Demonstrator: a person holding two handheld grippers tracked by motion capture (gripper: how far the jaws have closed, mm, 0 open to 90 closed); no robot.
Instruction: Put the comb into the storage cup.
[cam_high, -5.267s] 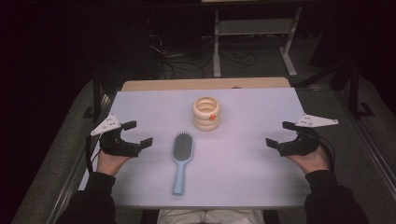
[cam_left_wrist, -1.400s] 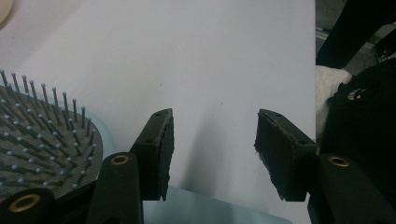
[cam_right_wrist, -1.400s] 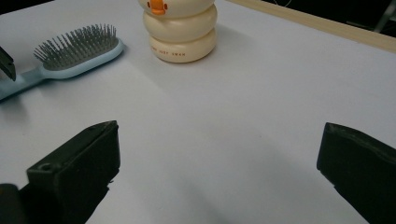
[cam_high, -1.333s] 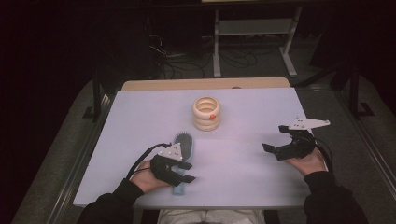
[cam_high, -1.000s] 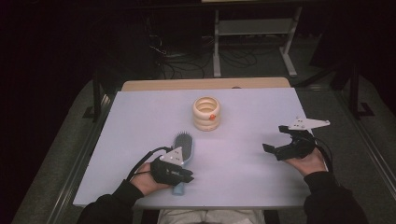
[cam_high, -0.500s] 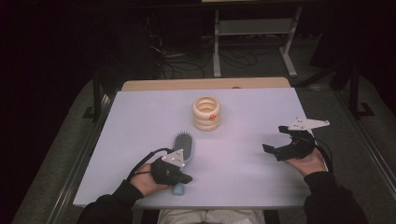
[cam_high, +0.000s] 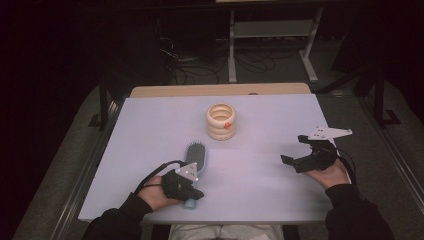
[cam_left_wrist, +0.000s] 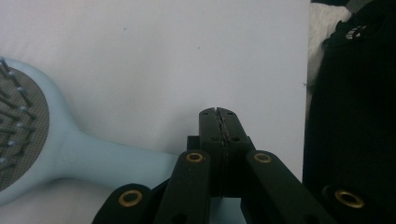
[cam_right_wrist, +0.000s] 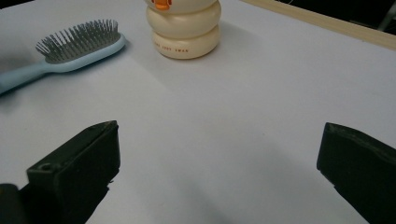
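Hairbrush (cam_high: 195, 160) lies in the lower centre of the high view, on the pale table (cam_high: 280, 115), with its bristles up and its light blue handle pointing to the bottom edge. The left gripper (cam_high: 192, 192) sits over the end of this handle. In the left gripper view its jaws are pressed together, tip against tip, and the handle passes below and behind them, so I cannot tell if anything is really caught between them. To do the grasp well, I think the jaws should part first and come down with the handle between them, close to its end, then squeeze evenly so the brush does not turn. The right gripper (cam_high: 300, 152) waits at the right with its jaws wide apart and nothing in them. The cream ring-shaped container (cam_high: 221, 121) stands above the brush, well apart.
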